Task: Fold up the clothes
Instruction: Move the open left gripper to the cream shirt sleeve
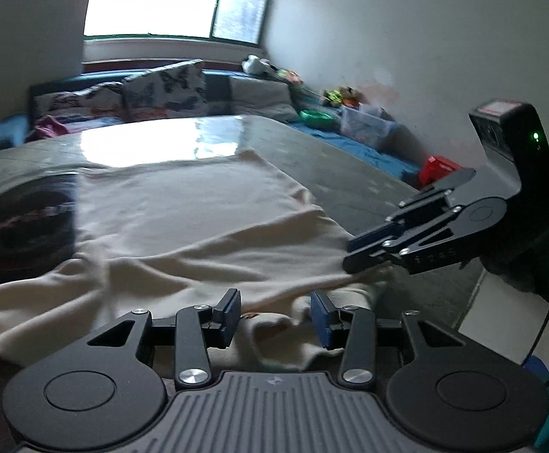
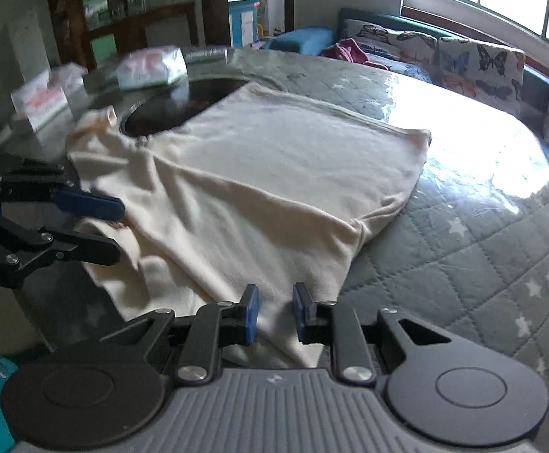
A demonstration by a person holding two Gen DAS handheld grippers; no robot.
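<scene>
A cream garment [image 1: 198, 207] [image 2: 274, 173] lies spread and wrinkled on the quilted grey table [image 2: 463, 245]. My left gripper [image 1: 276, 317] is open over its near bunched edge, with cloth below the gap and no pad pressing on it. In the right wrist view the left gripper [image 2: 117, 228] shows at the left, jaws apart around a fold of the neck end. My right gripper [image 2: 276, 313] stands slightly open low over the garment's near corner, with cloth between the jaws but not pinched. In the left wrist view the right gripper [image 1: 350, 255] has its tips at the cloth's right edge.
A dark round mat [image 2: 183, 102] [image 1: 28, 222] lies partly under the garment's far end. Tissue packs [image 2: 149, 66] stand beyond it. A sofa with butterfly cushions [image 1: 164, 90] runs behind the table. A green bowl [image 1: 316, 117] and a red box [image 1: 438, 168] sit by the right wall.
</scene>
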